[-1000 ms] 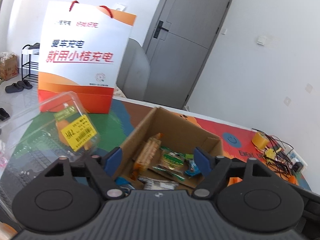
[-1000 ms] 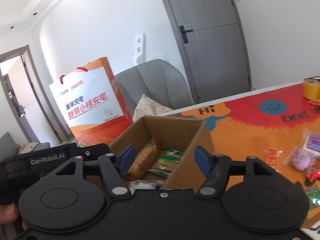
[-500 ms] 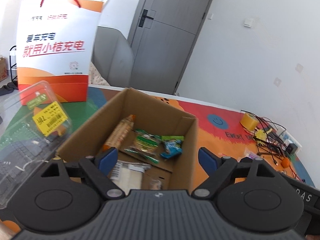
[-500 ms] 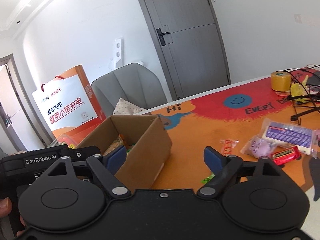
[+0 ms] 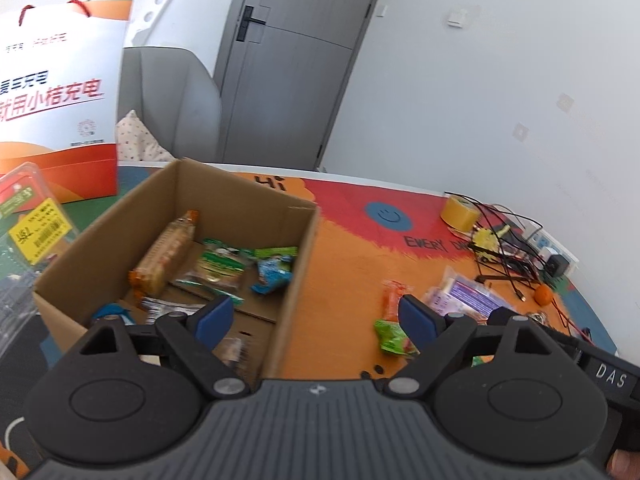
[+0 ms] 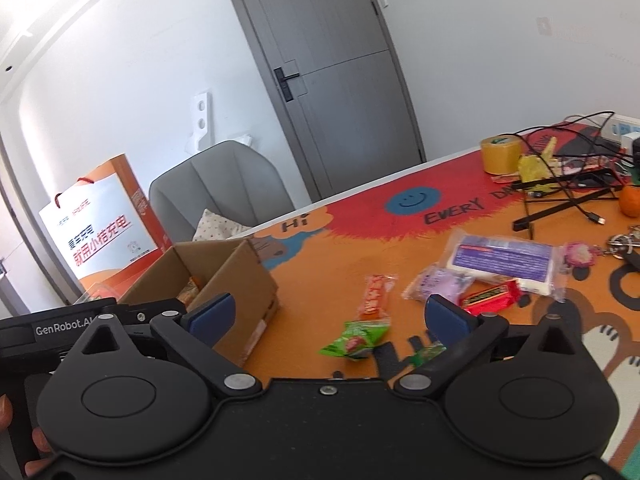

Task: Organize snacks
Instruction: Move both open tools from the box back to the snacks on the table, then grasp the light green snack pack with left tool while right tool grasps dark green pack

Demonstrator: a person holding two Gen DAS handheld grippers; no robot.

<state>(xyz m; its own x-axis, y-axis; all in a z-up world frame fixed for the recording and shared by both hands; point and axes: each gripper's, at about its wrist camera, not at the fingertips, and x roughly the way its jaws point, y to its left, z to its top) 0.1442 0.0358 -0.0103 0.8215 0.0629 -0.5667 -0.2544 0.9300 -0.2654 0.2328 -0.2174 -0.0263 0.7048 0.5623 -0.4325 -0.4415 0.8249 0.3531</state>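
Observation:
An open cardboard box [image 5: 298, 264] [image 6: 248, 280] stands on the orange mat and holds several snack packets, among them a biscuit pack [image 5: 164, 256] and a blue packet [image 5: 272, 274]. Loose snacks lie to its right: a green packet [image 6: 356, 338] [image 5: 390, 336], an orange packet [image 6: 374, 296], a purple packet [image 6: 438, 284], a red bar [image 6: 490, 296] and a white-and-purple pack [image 6: 504, 260]. My left gripper [image 5: 316, 318] is open and empty over the box's near right corner. My right gripper [image 6: 326, 316] is open and empty above the green packet.
An orange-and-white paper bag [image 5: 56, 100] stands behind the box. A clear plastic container [image 5: 28, 220] lies at the left. A yellow tape roll [image 6: 500, 154], black cables [image 6: 568, 184] and an orange fruit [image 6: 630, 200] sit at the right. A grey chair [image 6: 224, 188] stands beyond the table.
Both grippers have swung to the right, away from the box and toward the loose snacks on the mat. Both stay open and empty.

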